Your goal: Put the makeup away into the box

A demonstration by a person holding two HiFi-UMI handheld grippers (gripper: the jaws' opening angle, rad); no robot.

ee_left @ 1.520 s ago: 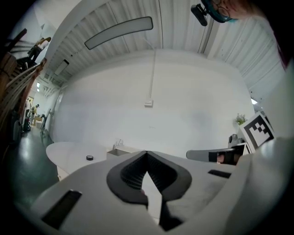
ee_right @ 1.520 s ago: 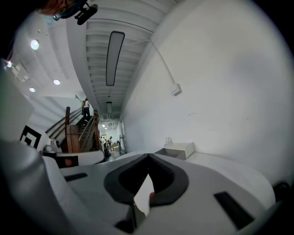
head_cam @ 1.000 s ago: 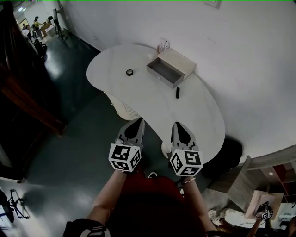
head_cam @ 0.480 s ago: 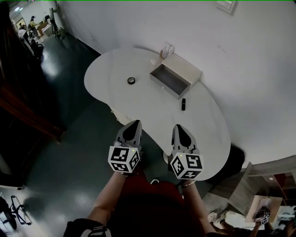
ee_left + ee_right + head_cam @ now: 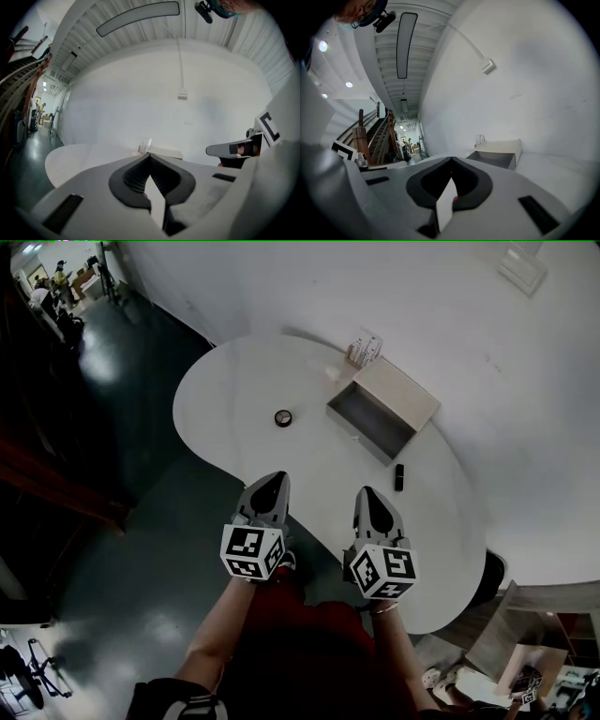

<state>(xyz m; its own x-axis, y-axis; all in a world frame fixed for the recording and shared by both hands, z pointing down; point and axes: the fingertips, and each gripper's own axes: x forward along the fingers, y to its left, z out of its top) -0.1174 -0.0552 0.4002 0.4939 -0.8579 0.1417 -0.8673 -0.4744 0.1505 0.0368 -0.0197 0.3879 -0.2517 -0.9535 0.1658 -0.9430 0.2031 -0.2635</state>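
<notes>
A pale open box lies on the white table by the wall; it also shows in the left gripper view and the right gripper view. A round black compact sits left of the box. A black lipstick tube lies to its right. My left gripper hangs shut and empty over the table's near edge. My right gripper is beside it, also shut and empty. Both are well short of the makeup.
Small white bottles stand against the wall behind the box, with a small white item near them. A white wall runs along the table's far side. Dark floor lies to the left, a staircase beyond.
Both grippers have advanced side by side towards the table, from over the floor to over its near edge. The box, compact and lipstick sit nearer to them. Both stayed shut.
</notes>
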